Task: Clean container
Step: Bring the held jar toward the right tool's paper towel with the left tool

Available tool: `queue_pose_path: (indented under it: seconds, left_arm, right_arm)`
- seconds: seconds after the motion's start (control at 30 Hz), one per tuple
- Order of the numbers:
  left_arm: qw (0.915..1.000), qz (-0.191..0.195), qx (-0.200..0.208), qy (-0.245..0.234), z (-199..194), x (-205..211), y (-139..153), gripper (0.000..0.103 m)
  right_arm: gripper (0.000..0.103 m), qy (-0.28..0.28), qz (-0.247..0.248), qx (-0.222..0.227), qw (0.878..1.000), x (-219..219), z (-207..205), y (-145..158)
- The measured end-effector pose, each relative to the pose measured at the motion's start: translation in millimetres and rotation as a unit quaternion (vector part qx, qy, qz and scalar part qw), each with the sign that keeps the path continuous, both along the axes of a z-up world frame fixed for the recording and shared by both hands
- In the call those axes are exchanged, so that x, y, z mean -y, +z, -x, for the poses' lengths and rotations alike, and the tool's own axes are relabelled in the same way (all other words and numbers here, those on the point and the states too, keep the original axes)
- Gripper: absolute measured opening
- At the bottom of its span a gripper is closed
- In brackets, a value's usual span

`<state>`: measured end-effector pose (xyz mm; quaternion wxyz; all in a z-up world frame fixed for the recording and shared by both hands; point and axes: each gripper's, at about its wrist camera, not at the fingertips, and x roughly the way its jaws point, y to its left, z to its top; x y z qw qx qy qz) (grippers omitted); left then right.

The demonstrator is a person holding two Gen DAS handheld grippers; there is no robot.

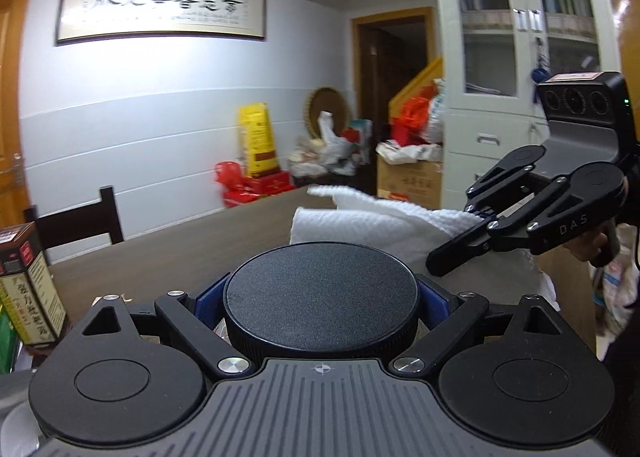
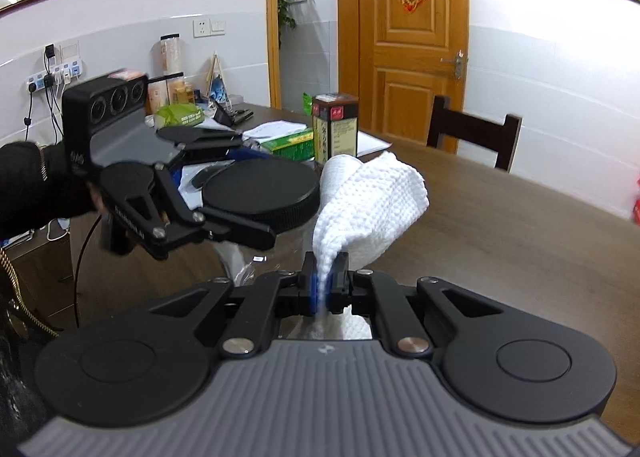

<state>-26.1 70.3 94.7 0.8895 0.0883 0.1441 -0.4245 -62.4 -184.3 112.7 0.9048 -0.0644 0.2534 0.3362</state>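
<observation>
The left hand-held gripper [image 1: 320,297] is closed around a container with a round black lid [image 1: 320,289], its blue pads pressed against either side, lifted above the brown desk [image 1: 168,253]. The right hand-held gripper [image 2: 325,283] is clamped tight on a bunched white cloth [image 2: 372,205], which billows out just beside the lid, at its far side. A dark sleeve [image 2: 36,185] shows behind the left one. A dark chair [image 2: 472,133] stands at the desk's far edge, and a tall box [image 2: 334,125] stands on the desk.

I see a dark brown wooden surface [image 2: 500,241]; on its far end stand a tall brown carton [image 2: 335,125], a green box [image 2: 290,144] and white papers [image 2: 272,129].
</observation>
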Motion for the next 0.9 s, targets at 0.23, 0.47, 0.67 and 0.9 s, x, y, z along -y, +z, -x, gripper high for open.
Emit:
queue_pose_path:
  seconds: [0.23, 0.47, 0.67, 0.9]
  left_arm:
    - [0.9997, -0.002, 0.005, -0.023, -7.0, -3.1, -1.9, 0.095]
    - [0.9991, 0.0, 0.01, -0.04, -15.0, -8.0, -3.0, 0.095]
    - [0.996, -0.014, -0.002, -0.089, -23.7, -13.3, 1.4, 0.095]
    - [0.9937, -0.029, -0.028, -0.105, -32.3, -9.4, 10.8, 0.095]
  right_arm:
    - [0.008, 0.002, 0.022, -0.049, 0.999, -7.8, -7.4, -31.6]
    - [0.008, 0.007, 0.03, -0.04, 0.999, -5.3, -9.1, -27.3]
    - [0.008, 0.044, 0.012, 0.012, 0.999, 2.3, -11.7, 12.7]
    - [0.008, 0.048, 0.032, -0.004, 0.998, -3.7, -6.5, 1.4]
